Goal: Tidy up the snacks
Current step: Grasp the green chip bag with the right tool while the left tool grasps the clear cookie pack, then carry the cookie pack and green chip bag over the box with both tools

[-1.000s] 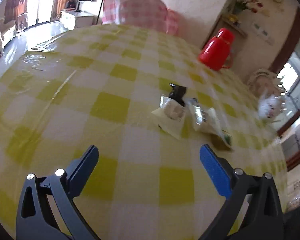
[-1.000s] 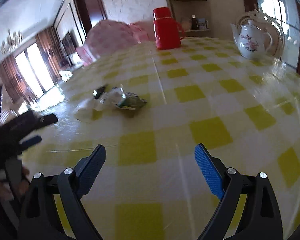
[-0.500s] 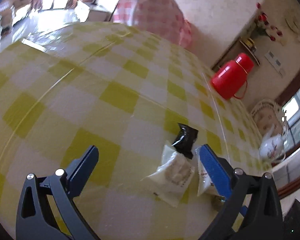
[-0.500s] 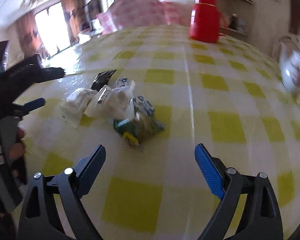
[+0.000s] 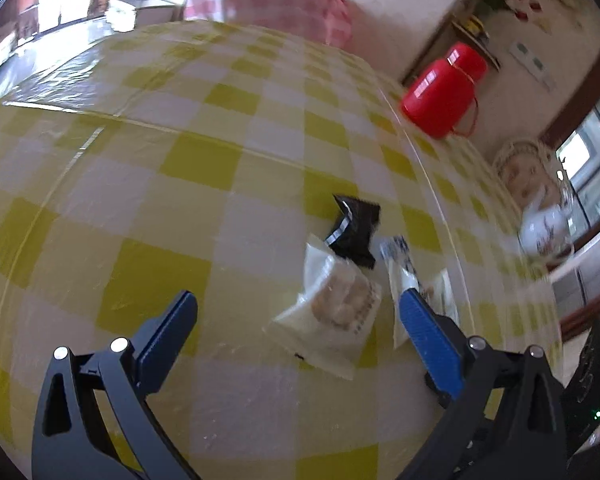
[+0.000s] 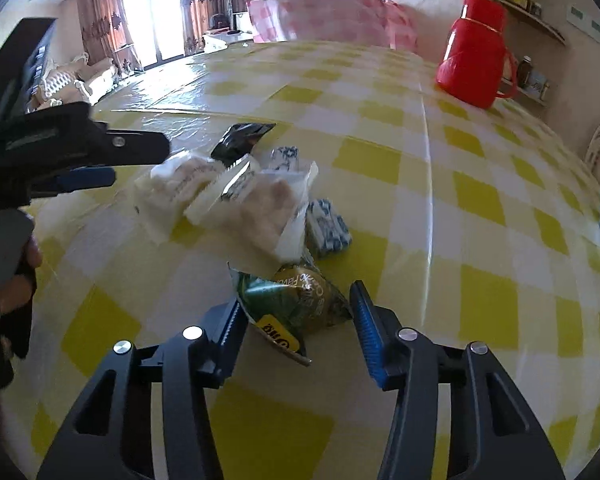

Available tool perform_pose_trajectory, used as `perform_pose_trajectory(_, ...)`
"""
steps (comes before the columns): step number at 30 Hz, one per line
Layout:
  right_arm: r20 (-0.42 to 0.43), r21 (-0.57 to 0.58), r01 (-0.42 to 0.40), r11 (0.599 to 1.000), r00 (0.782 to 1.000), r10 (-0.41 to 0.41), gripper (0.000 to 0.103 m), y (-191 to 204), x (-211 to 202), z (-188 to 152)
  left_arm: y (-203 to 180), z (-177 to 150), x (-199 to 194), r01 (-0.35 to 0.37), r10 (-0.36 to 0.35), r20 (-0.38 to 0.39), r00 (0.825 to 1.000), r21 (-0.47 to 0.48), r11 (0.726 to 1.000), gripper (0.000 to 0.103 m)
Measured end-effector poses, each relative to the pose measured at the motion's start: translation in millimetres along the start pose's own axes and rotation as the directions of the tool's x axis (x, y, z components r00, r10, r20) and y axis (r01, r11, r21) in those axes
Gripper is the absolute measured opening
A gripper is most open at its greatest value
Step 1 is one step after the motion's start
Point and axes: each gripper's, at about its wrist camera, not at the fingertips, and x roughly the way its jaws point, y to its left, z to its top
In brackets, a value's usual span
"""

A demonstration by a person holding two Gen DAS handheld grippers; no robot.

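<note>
Snacks sit in a loose pile on the yellow-checked tablecloth [image 6: 480, 300]. I see my right gripper [image 6: 296, 320] closing, its jaws about half open around the green-and-gold packet [image 6: 296, 304] at the near edge of the pile; the left pad touches the wrapper, the right pad stands just clear. My left gripper [image 5: 296, 320] hangs wide open, holding nothing, over the clear pastry packet [image 5: 332, 312], with the black packet [image 5: 354, 232] just beyond.

Snack pile [image 6: 260, 208] crowds centre; tablecloth [image 6: 480, 200] rightward lies bare.
</note>
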Motion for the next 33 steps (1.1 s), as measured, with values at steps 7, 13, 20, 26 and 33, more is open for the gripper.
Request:
perform_pose_trajectory(7,0.029,0.201,0.057,0.978,0.998,-0.064,0.049,-14,-25,-22,-33,-16,12,-0.059,0.065,-0.023,0.998,0.219,0.974,0.101)
perform_pose_trajectory(13,0.058,0.334,0.052,0.941,0.996,-0.075,0.049,-17,-53,-44,-49,-24,28,-0.128,0.143,-0.019,0.990,0.353,0.927,0.101)
perform_pose_trajectory(20,0.084,0.391,0.029,0.920,0.994,-0.068,0.049,-14,-75,-64,-45,-15,35,-0.119,0.142,-0.025,0.990,0.415,0.902,0.101)
perform_pose_trajectory(26,0.074,0.420,0.038,0.907,0.994,-0.076,0.049,-19,-75,-68,-46,-11,31,-0.073,0.090,-0.006,0.996,0.539,0.839,0.050)
perform_pose_trajectory(33,0.099,0.409,0.059,0.911,0.989,-0.108,0.049,-15,-80,-67,-51,-18,24,-0.055,0.070,-0.008,0.997,0.533,0.845,0.046)
